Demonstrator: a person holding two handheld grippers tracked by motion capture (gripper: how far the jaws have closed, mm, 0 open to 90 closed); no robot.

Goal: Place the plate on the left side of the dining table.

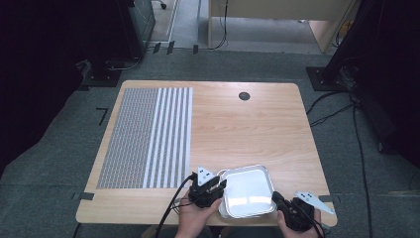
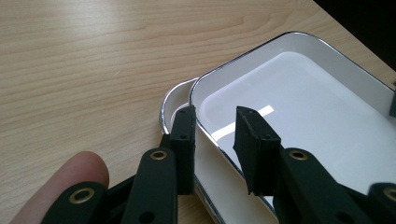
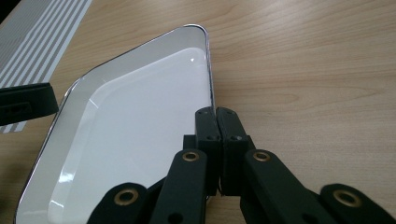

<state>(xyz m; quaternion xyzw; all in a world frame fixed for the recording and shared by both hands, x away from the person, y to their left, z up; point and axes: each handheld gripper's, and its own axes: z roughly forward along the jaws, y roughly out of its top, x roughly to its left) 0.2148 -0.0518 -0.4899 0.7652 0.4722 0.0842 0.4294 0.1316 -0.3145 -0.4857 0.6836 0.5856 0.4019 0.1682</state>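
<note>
Wooden table point(image 1: 237, 129) bears an unlabelled white tray point(image 1: 247, 191), no writing legible.

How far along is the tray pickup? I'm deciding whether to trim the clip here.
Done: the right tool is shut on the top tray at its rim. In hand: the left tool straddles the rim on the other side, its jaws not yet pressed on it. Left: probably close that grip and lift the top tray off the second tray beneath it; nothing looks raised off the table yet.
</note>
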